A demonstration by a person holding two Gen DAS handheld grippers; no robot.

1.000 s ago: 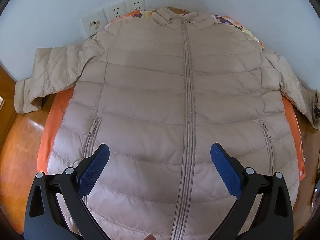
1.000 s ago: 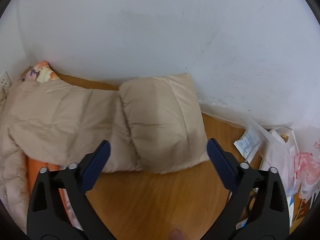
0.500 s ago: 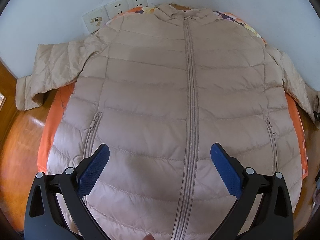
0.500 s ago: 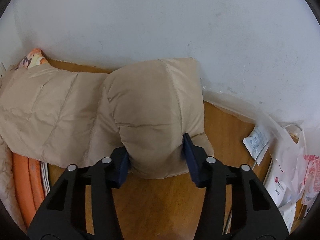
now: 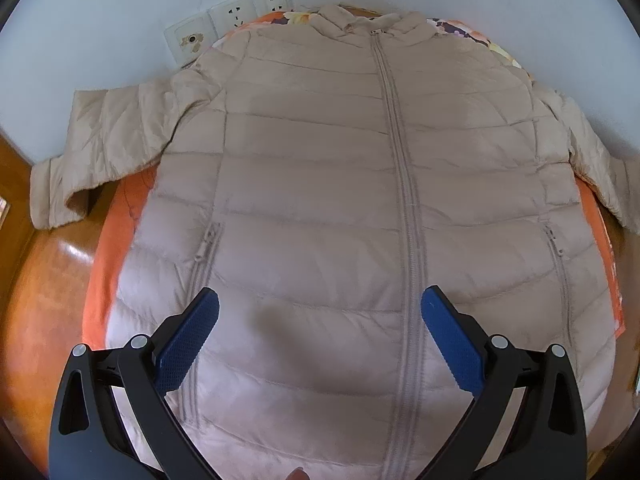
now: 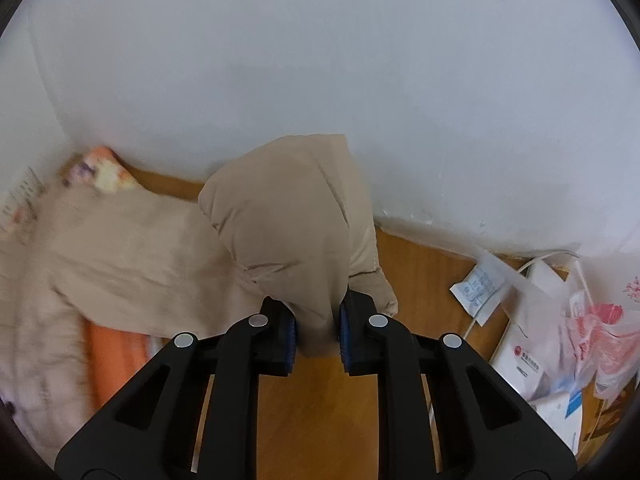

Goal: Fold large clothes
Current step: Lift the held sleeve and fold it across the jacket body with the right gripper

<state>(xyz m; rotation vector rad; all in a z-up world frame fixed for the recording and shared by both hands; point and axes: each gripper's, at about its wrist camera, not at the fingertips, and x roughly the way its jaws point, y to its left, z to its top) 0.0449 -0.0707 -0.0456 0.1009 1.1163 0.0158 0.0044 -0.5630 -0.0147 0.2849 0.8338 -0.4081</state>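
A beige quilted puffer jacket (image 5: pixel 328 184) lies zipped and front-up on an orange cloth, collar toward the wall, both sleeves spread out. My left gripper (image 5: pixel 318 320) is open and empty, hovering over the jacket's lower front beside the zipper. My right gripper (image 6: pixel 317 330) is shut on the cuff end of the jacket's right sleeve (image 6: pixel 292 224) and holds it lifted off the wooden surface near the wall. The rest of that sleeve trails left toward the jacket body (image 6: pixel 36 320), which is blurred.
The orange cloth (image 5: pixel 108 264) lies on a wooden surface (image 6: pixel 320 416). A white wall with sockets (image 5: pixel 232 16) stands right behind the collar. White papers and plastic bags (image 6: pixel 552 332) lie at the right of the sleeve.
My right gripper closed on the sleeve cuff and raised it off the wood. My left gripper drifted slightly closer over the jacket and stayed open.
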